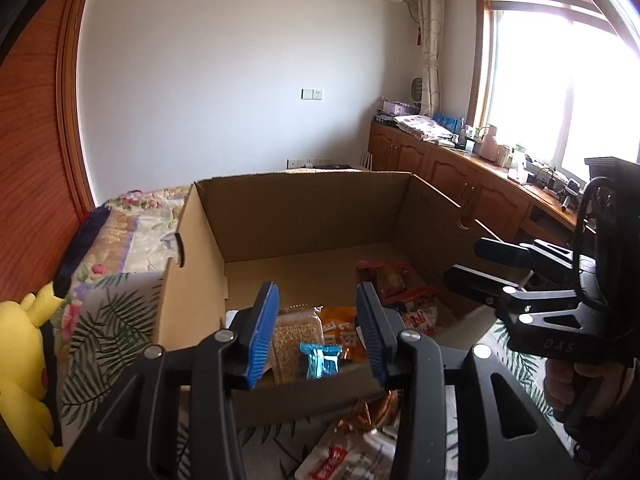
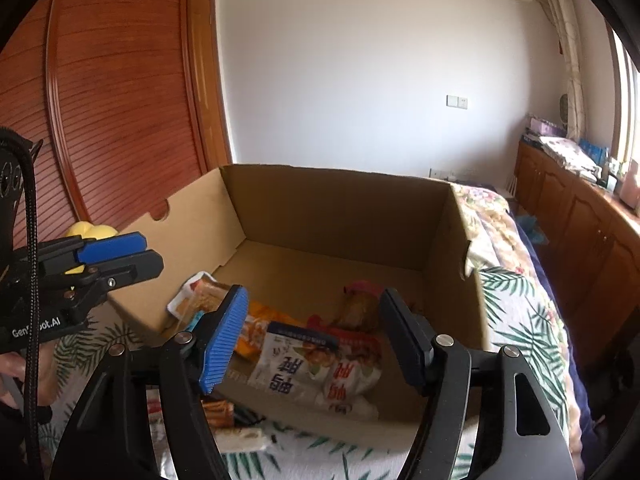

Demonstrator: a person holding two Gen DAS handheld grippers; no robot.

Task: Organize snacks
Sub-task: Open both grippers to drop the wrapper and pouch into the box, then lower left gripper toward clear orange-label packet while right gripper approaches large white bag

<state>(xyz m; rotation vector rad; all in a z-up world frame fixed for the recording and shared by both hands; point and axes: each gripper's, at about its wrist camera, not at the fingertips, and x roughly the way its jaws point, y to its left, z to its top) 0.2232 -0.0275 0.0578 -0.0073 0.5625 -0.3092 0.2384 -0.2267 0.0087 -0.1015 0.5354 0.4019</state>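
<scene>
The bed [image 1: 120, 304] carries a leaf-pattern cover, and an open cardboard box [image 1: 304, 208] stands on it, near the bed's near edge. Behind it are a white wall, a wooden sliding door [image 2: 108, 100] and, along the window side, a row of wooden cabinets [image 1: 448, 168]. A yellow plush toy [image 1: 24, 360] lies at the left edge of the bed. Inside the box, several snack packets [image 2: 316, 364] lie in a heap at its near side, and a few more packets [image 1: 360, 440] lie on the cover just outside the near wall. The left gripper [image 1: 318, 332] is above the near wall of the box with its fingers spread wide; a small blue packet [image 1: 321, 360] is seen between them, but neither pad touches it. The right gripper [image 2: 310, 332] is also wide open above the heap and grips nothing.
</scene>
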